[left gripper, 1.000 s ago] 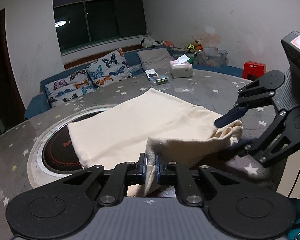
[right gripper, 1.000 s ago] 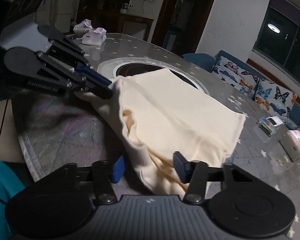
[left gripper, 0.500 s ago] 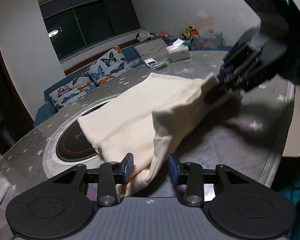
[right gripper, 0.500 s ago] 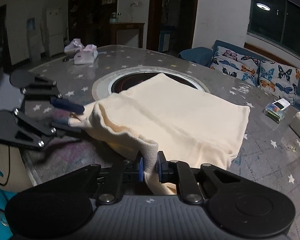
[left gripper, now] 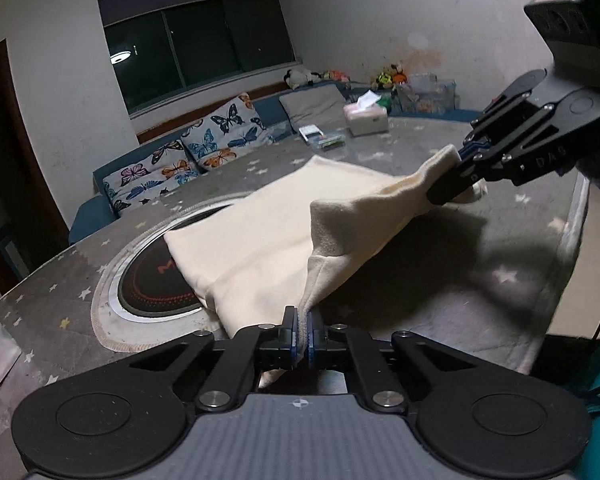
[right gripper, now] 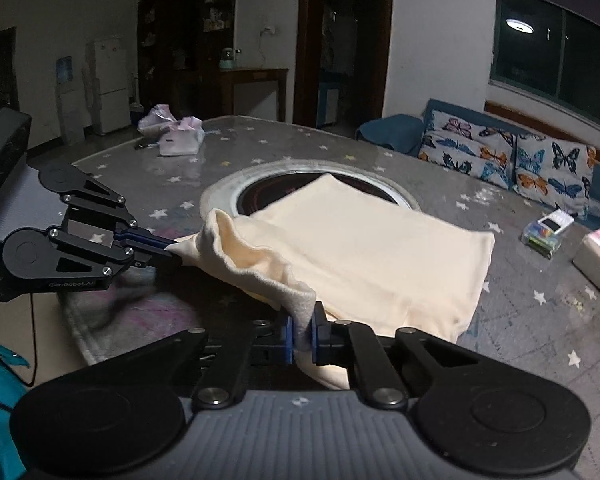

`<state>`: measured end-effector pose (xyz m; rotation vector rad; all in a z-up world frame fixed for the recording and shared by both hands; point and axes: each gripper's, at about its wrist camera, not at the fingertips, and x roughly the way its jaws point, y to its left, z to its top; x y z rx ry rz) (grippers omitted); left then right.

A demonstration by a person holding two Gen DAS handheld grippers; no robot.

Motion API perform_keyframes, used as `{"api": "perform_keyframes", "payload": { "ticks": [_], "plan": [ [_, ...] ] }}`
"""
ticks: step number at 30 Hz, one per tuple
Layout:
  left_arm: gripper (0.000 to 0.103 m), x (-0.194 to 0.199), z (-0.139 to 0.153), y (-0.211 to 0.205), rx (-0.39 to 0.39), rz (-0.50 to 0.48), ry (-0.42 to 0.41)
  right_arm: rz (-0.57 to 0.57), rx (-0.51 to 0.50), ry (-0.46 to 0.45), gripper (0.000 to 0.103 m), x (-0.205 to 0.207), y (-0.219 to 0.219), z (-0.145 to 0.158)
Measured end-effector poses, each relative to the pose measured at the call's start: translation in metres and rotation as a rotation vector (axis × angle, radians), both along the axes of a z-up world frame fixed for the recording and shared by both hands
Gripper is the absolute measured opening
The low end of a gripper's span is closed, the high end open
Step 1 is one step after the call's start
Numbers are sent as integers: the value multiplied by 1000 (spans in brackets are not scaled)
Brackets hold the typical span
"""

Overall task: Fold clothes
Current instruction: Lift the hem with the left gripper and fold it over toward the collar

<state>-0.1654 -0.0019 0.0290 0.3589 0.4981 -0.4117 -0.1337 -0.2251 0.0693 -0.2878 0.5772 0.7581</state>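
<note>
Dim room, round grey star-patterned counter (right gripper: pixel 260 156) with a dark round inset hob at its middle. Cream-coloured soft fabric garment (left gripper: pixel 268 240) lies across counter and hob, far portion flat, near edge lifted clear. Left gripper (left gripper: pixel 303 336) fingers clenched on one near corner; right gripper (right gripper: pixel 301 338) fingers clenched on the other. Held edge spans between the two grippers, slack in the middle; both equally near. Garment's long axis runs away from the fingers toward the far rim. Judgement: near edge is positioned to travel forward over the flat portion
</note>
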Motion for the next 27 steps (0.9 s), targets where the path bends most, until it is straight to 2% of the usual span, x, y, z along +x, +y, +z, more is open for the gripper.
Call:
{"api": "perform_keyframes", "payload": {
  "ticks": [10, 13, 19, 27],
  "plan": [
    [5, -48, 25, 4, -64, -28, 26, 52, 14, 4, 7, -46, -13, 27],
    [5, -52, 32, 4, -73, -16, 14, 58, 14, 4, 7, -55, -15, 36],
    [5, -26, 42, 2, -82, 18, -22, 20, 24, -8, 6, -35, -15, 44],
    [5, 41, 52, -1, -62, 55, -69, -6, 22, -30, 6, 32, -10, 56]
  ]
}}
